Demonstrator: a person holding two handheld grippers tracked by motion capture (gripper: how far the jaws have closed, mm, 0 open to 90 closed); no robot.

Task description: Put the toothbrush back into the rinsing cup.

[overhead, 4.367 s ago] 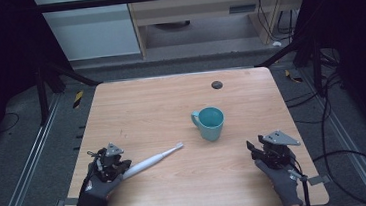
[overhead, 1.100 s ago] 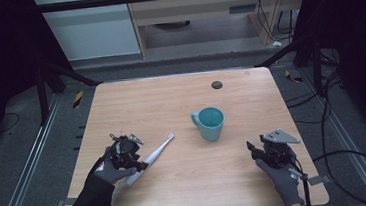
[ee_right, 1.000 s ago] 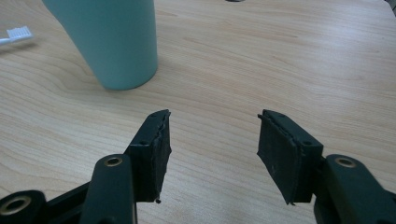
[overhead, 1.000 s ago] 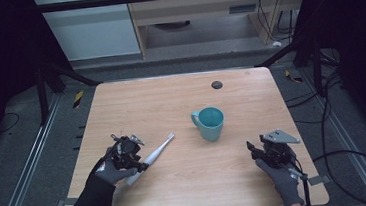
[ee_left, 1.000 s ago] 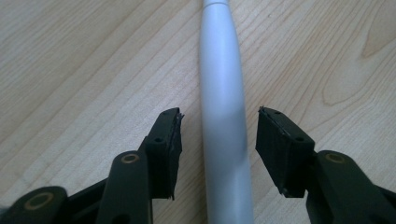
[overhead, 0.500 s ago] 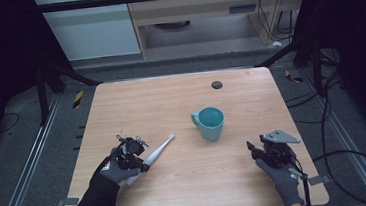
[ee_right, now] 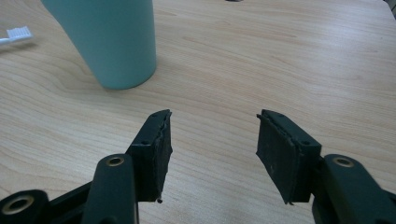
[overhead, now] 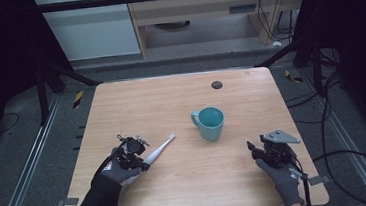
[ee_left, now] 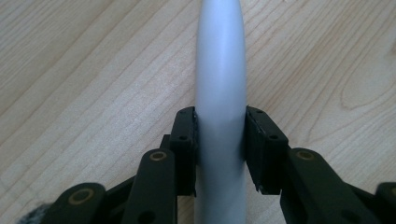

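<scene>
A white toothbrush [overhead: 160, 146] lies on the wooden table [overhead: 170, 99] at the front left, its head pointing toward the mug. My left gripper [overhead: 142, 160] is shut on the brush's thick handle. In the left gripper view the handle [ee_left: 220, 70] runs up between both pads [ee_left: 187, 135], just above the wood. A teal mug [overhead: 209, 123] stands upright near the middle. My right gripper [overhead: 253, 148] rests at the front right, open and holding nothing. In the right gripper view [ee_right: 212, 135] the mug [ee_right: 105, 42] stands ahead on the left, with the brush head [ee_right: 16, 33] beyond.
A small black disc [overhead: 216, 84] lies near the table's far edge, behind the mug. Bare wood stretches between the two grippers along the front. Cables and metal rails run on the floor around the table.
My left gripper has moved right from the table's front left onto the toothbrush handle, and the brush has turned a little. The right gripper and mug have stayed still.
</scene>
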